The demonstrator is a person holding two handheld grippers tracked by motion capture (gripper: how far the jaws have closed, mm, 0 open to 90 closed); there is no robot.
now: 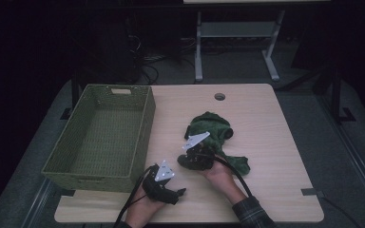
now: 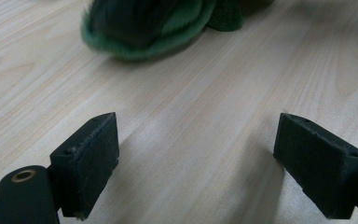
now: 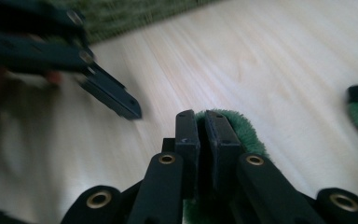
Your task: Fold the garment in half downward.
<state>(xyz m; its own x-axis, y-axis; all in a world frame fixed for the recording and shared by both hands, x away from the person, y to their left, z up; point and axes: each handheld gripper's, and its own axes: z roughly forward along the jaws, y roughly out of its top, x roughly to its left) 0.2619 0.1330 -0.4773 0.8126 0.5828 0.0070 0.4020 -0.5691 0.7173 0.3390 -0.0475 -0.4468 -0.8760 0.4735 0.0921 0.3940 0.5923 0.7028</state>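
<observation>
At the table's near edge, our left gripper waits with jaws wide apart over bare wood; just beyond, our right gripper is clamped on an edge of the green towel. Soft, light and limp, we judge, it is best pinched by a hem, the wicker basket at far left.

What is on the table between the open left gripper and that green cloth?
Nothing: bare wooden table lies between the left gripper and the green cloth, as the left gripper view shows.
</observation>
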